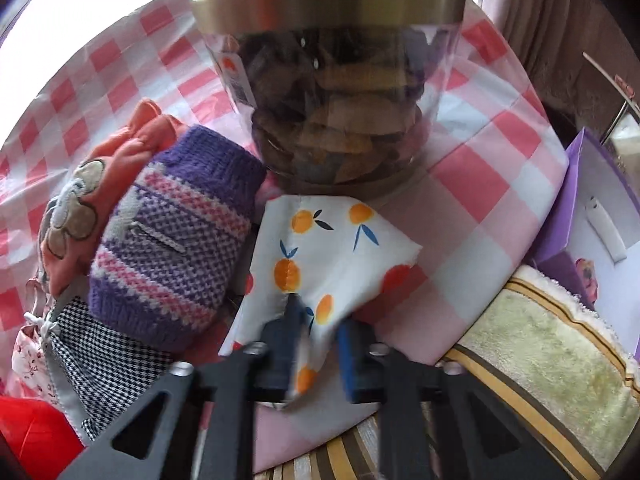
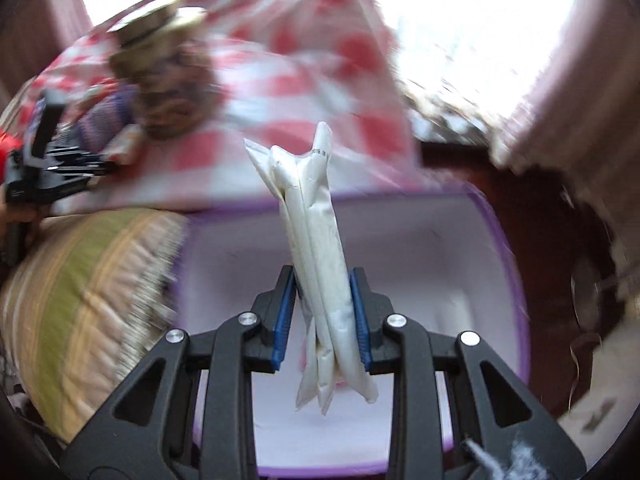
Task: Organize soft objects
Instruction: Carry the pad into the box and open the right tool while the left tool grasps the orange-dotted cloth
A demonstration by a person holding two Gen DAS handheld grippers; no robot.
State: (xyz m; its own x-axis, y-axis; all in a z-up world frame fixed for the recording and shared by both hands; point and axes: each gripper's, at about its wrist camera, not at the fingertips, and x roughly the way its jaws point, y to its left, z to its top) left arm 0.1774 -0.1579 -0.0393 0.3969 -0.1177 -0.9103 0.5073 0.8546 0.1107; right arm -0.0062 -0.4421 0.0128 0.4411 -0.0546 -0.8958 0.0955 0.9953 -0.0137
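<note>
From the left wrist, the left gripper (image 1: 316, 344) has its jaws nipped narrow on a corner of the orange-print cloth (image 1: 332, 248), which lies on the checked tablecloth (image 1: 496, 184) just in front of the lidded jar (image 1: 328, 92). Beside the cloth, toward the left edge of the tablecloth, a purple knitted piece (image 1: 176, 240), a coral garment (image 1: 132, 148) and a houndstooth pouch (image 1: 100, 364) are still heaped together, and a striped towel (image 1: 552, 364) sits near the right edge next to the purple box (image 1: 576, 200). From the right wrist, blurred at its margins, the right gripper (image 2: 322, 320) clamps a white padded packet (image 2: 316, 248) upright between its pads, hanging over the open purple box (image 2: 508, 280), whose white inside looks bare. By my reading the sorting has barely begun: one packet is about to go in, one cloth is only just grasped, and the heap waits.
</note>
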